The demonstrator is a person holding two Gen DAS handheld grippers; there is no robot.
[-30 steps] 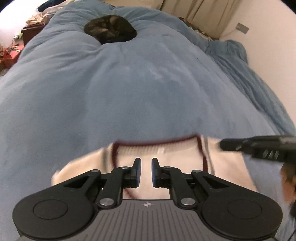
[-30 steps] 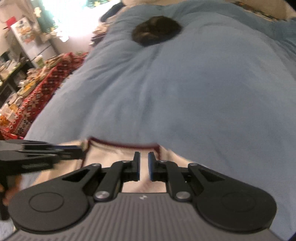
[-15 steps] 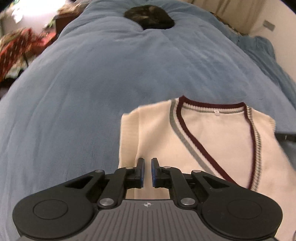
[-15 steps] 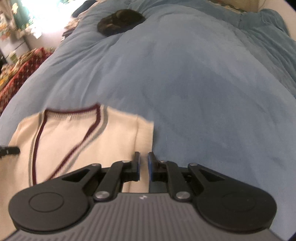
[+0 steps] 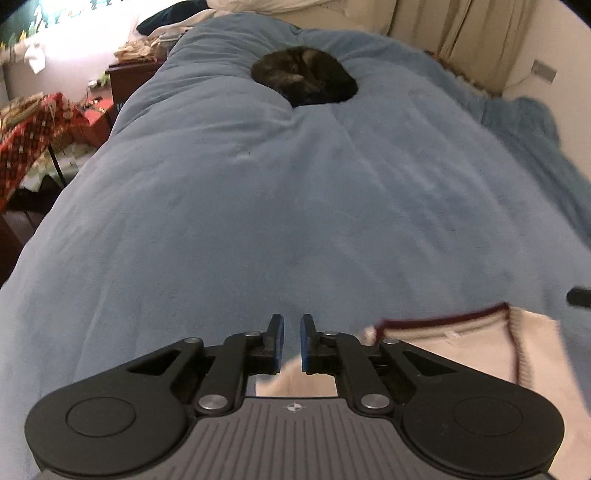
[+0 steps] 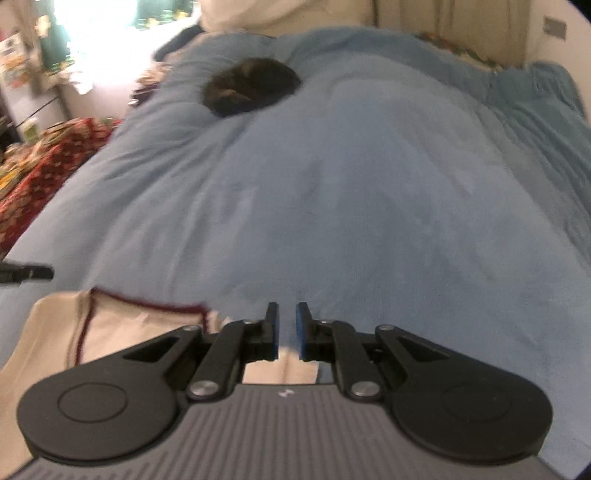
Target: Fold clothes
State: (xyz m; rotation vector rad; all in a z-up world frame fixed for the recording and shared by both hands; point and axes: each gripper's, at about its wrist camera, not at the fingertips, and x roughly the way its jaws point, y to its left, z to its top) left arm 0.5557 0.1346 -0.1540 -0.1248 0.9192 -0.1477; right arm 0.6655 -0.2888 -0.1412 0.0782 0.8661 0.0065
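Your left tongs and right tongs are nearly closed, empty, flanking the cream V-neck vest on the blue duvet. Grab carelessly and you bunch duvet too, or disturb the curled cat.

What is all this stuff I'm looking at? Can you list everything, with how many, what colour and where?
Sweater vest: one, cream with maroon neck trim, on the near edge of the bed.
Duvet: one, blue, covering the bed.
Cat: one, dark, curled up at the far end of the duvet.
Curtain: one, beige, behind the bed on the right.
Patterned cloth: one, red, on furniture left of the bed.
Left tongs: one, black with blue pads, nearly shut, cream knit seen low between the pads.
Right tongs: one, black with blue pads, nearly shut, cream knit low between the pads.
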